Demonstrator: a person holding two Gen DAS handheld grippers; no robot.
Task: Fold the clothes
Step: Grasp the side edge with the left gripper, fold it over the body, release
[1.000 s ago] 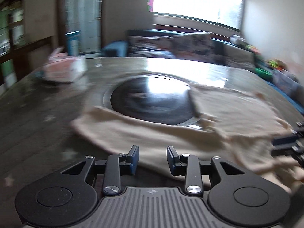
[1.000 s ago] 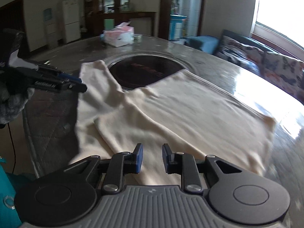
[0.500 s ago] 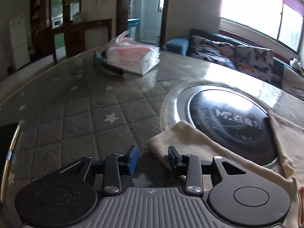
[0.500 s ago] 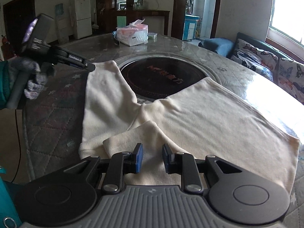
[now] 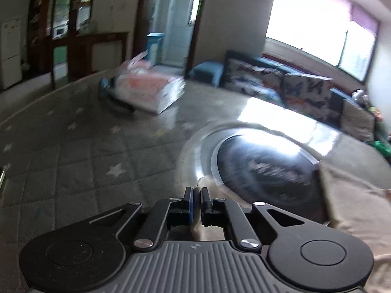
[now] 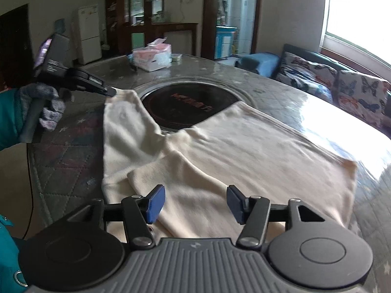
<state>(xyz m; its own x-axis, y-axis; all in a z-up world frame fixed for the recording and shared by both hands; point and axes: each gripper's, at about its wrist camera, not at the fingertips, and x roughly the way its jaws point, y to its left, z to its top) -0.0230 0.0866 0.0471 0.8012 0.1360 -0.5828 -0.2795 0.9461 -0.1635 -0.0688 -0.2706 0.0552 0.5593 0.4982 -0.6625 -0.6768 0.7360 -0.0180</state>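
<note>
A cream long-sleeved garment (image 6: 244, 151) lies spread on the round table, its body toward the right and one sleeve (image 6: 124, 124) stretched out to the left. My left gripper (image 5: 197, 194) is shut on the end of that sleeve (image 5: 207, 179); the right wrist view shows the left gripper (image 6: 111, 92) pinching the cuff, held by a gloved hand (image 6: 46, 105). My right gripper (image 6: 194, 202) hovers over the near edge of the garment, its jaws opening wide, with a folded-over sleeve below them and no pad pressing on cloth.
A dark round hob (image 6: 188, 105) is set in the middle of the table, partly under the garment. A tissue box (image 6: 152, 57) stands at the far side. A quilted star-patterned mat (image 5: 73, 161) covers the table on the left. A sofa (image 6: 342, 90) runs along the window.
My left gripper has swung left to the sleeve end and closed on it. My right gripper's jaws have spread apart from a narrow gap. The sleeve now lies straighter.
</note>
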